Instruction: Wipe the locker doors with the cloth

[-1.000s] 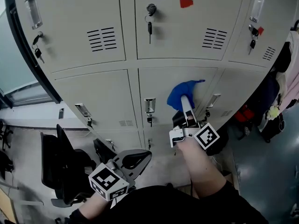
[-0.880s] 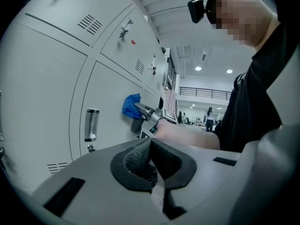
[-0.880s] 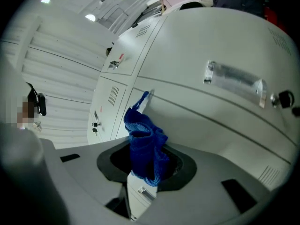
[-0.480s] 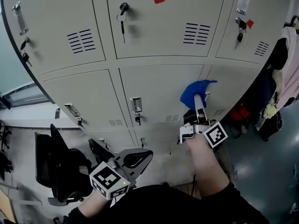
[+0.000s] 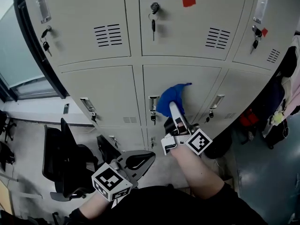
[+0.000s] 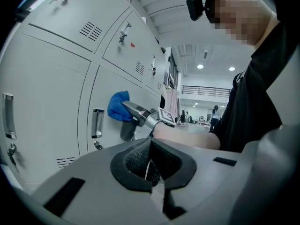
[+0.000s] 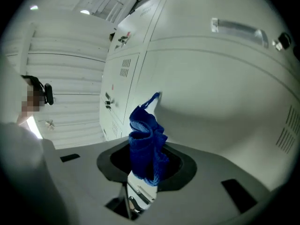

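Observation:
A blue cloth [image 5: 170,97] is pressed on the middle lower locker door [image 5: 197,86], just right of its handle [image 5: 153,103]. My right gripper [image 5: 172,106] is shut on the blue cloth. In the right gripper view the bunched cloth [image 7: 146,142] stands up between the jaws, and its tip touches the door [image 7: 211,93]. The left gripper [image 5: 146,156] hangs low near my body, away from the lockers, shut with nothing in it. In the left gripper view its closed pads [image 6: 136,156] sit in front, with the cloth [image 6: 117,106] and the right gripper [image 6: 133,110] beyond.
Beige lockers fill the wall, with keys [image 5: 152,22] hanging from locks and a red tape patch [image 5: 188,2] on an upper door. A black office chair [image 5: 65,165] stands on the floor at left. Clothes and bags [image 5: 283,102] hang at right.
The right gripper swept the cloth to the right across the door, then back left, ending close to the handle. The left gripper stayed low and shut.

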A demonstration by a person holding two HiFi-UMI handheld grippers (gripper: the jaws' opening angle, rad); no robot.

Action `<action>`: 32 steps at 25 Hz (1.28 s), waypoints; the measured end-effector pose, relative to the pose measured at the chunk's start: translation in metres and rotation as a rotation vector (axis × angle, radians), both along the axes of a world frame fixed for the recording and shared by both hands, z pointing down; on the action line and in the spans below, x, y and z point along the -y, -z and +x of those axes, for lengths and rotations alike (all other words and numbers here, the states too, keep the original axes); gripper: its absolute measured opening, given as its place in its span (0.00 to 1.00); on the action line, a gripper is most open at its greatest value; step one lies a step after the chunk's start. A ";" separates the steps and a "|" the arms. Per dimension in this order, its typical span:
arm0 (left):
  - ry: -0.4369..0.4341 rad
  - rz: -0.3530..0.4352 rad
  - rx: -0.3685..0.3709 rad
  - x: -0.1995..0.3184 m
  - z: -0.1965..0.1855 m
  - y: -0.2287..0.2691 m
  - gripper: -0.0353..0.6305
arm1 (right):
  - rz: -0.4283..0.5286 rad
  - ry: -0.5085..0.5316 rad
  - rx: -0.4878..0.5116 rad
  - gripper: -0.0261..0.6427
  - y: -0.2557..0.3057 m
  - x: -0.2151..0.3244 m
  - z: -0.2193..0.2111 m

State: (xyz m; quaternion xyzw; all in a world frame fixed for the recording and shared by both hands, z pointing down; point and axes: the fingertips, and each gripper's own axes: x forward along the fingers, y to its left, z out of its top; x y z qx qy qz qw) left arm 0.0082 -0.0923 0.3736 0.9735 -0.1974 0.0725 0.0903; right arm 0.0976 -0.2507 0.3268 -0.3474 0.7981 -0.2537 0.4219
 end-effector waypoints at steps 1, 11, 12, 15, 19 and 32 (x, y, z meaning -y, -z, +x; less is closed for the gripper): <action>0.006 0.000 0.001 0.000 -0.005 0.000 0.06 | -0.007 0.018 -0.011 0.19 -0.004 0.002 -0.013; 0.045 -0.011 0.023 -0.004 -0.035 -0.006 0.06 | -0.044 0.054 -0.071 0.19 -0.026 0.027 -0.063; 0.045 -0.010 0.025 -0.005 -0.036 -0.006 0.06 | -0.049 0.048 -0.070 0.19 -0.027 0.028 -0.060; 0.047 -0.007 0.025 -0.006 -0.034 -0.004 0.06 | -0.058 0.034 -0.059 0.19 -0.028 0.029 -0.048; 0.043 -0.006 0.027 -0.007 -0.026 -0.003 0.06 | -0.066 -0.012 -0.050 0.19 -0.029 0.029 -0.018; -0.044 0.001 0.031 -0.013 0.029 -0.004 0.06 | -0.094 -0.221 0.000 0.19 -0.034 0.013 0.115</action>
